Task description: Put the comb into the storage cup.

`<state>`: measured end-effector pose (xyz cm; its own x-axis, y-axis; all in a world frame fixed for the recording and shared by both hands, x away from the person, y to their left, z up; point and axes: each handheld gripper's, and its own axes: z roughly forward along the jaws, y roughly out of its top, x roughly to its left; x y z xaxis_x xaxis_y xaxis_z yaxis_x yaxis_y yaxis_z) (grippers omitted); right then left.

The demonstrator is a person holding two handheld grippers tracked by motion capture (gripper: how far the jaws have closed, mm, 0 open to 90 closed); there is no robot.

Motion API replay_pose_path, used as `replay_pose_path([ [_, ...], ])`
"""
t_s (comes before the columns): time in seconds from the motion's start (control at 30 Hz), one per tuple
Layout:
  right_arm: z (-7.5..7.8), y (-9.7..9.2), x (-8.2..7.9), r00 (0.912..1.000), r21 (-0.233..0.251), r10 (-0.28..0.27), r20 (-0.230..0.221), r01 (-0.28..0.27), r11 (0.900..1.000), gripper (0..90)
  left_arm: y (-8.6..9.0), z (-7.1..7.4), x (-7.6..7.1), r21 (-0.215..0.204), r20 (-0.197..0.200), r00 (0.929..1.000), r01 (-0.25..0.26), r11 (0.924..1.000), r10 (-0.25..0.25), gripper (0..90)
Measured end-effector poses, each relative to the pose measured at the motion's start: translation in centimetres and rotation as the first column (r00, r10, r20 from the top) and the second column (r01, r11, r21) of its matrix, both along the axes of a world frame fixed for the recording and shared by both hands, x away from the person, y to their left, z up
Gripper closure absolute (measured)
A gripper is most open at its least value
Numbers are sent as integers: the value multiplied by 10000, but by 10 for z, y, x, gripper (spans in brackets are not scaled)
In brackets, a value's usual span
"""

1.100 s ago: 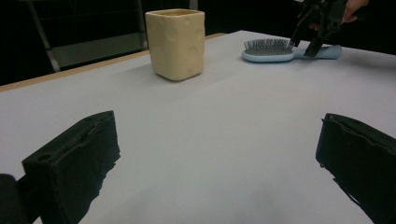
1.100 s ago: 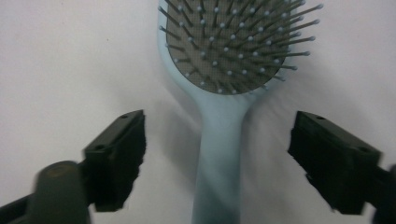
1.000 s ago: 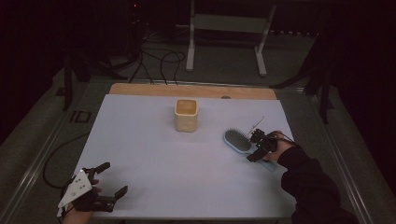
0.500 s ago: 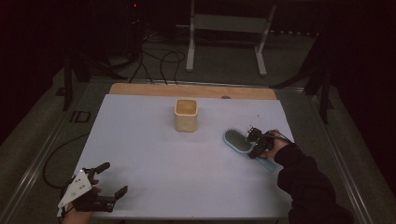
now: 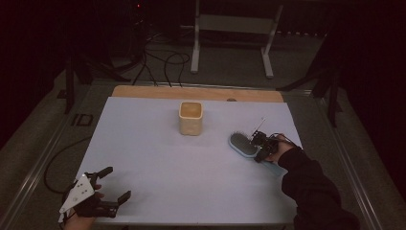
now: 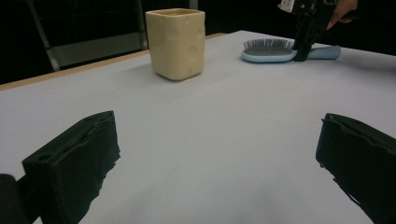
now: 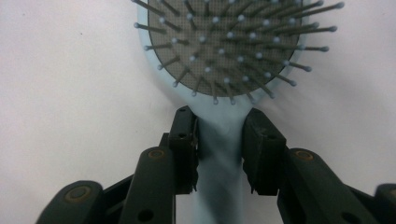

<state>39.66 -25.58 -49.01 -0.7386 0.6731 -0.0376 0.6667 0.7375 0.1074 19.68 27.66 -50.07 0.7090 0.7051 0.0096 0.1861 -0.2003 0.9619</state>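
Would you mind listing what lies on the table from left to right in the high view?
Left tongs held open near the front corner → cream square cup → light blue hairbrush lying bristles up → right tongs, closing on the brush's neck.

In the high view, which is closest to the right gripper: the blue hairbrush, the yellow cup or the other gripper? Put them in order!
1. Light blue plastic hairbrush: at the right gripper, between its jaws.
2. Pale yellow square cup: table's middle, farther back.
3. Left gripper: near left corner.
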Motion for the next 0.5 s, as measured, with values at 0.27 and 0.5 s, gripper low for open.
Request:
replay_pose_path([
  [0.27,-1,-4,-4,9996,338,3,277,-12,9994,694,0,0,0,1,10,10000,35,10000,-35,0],
  [0.5,-2,-5,-8,9984,433,5,563,-29,9991,700,-1,0,1,13,-9,10000,40,10000,-40,0],
])
